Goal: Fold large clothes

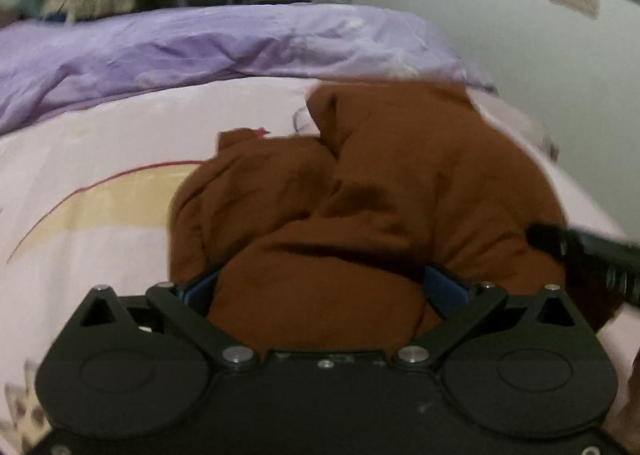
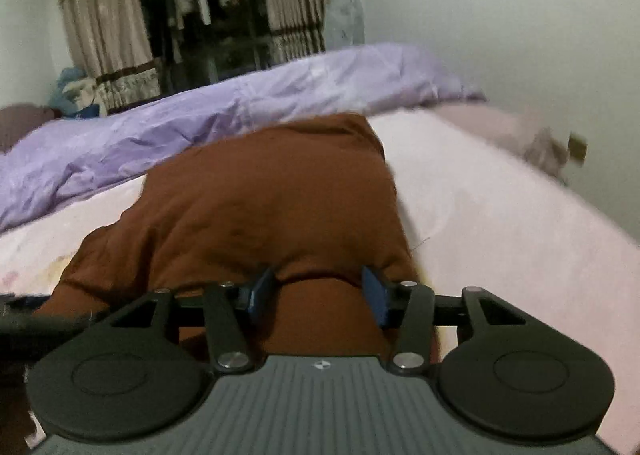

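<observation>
A bed [image 1: 92, 191] with a pale pink sheet spreads beyond both sets of jaws, a purple quilt [image 2: 200, 123] bunched along its far side. A brown garment [image 1: 360, 183] lies heaped on the sheet. The left gripper [image 1: 320, 287] has its jaws spread wide, cloth bulging loosely between them. The right gripper [image 2: 318, 291] has its jaws half apart with a fold between them; whether they pinch it cannot be told.

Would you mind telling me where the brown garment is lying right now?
The brown garment lies bunched on the pale pink bedsheet, in front of the purple duvet; in both wrist views it fills the centre, right ahead of each gripper.
</observation>
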`<action>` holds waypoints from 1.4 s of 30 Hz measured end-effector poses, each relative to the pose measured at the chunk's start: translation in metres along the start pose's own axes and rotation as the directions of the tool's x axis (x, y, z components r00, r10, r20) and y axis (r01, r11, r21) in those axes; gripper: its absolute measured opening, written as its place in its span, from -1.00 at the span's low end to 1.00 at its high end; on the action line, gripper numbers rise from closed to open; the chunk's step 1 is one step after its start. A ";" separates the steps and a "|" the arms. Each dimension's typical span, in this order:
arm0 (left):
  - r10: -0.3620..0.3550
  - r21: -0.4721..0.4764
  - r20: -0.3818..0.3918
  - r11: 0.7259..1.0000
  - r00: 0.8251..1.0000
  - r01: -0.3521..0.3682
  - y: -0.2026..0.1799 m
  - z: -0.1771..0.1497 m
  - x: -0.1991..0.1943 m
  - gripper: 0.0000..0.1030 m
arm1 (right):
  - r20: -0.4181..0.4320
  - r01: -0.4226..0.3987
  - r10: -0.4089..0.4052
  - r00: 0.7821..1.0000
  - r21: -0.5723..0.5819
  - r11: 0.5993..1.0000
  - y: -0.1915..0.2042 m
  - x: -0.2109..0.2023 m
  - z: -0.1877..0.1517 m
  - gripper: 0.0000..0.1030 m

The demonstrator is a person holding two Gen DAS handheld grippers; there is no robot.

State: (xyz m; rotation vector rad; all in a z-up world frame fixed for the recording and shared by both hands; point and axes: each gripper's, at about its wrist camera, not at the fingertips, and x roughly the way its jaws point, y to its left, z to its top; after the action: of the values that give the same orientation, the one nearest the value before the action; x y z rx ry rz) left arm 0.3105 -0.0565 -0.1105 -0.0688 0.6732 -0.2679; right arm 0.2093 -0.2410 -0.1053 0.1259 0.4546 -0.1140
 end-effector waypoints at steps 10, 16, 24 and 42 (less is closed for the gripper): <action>0.036 0.117 -0.003 0.993 0.999 -0.036 -0.005 -0.023 -0.012 1.00 | -0.099 0.016 -0.011 0.995 0.049 0.999 -0.013 0.015 -0.010 0.29; 0.084 0.139 0.021 0.987 0.996 -0.086 -0.023 -0.014 -0.045 1.00 | -0.140 0.028 -0.019 0.990 0.059 0.998 -0.016 -0.013 0.009 0.44; 0.147 0.155 0.037 0.976 0.988 -0.151 -0.044 -0.025 -0.122 1.00 | -0.124 0.174 -0.179 0.976 -0.052 0.983 0.001 -0.082 -0.013 0.76; 0.214 0.241 0.128 0.940 0.968 -0.240 -0.085 -0.093 -0.202 1.00 | -0.060 0.118 -0.120 0.991 -0.031 0.993 0.022 -0.154 -0.045 0.84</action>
State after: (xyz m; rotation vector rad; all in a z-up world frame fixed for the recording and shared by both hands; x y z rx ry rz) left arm 0.0821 -0.0821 -0.0484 0.2399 0.5367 -0.1250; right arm 0.0559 -0.2006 -0.0749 0.0756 0.5248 -0.2216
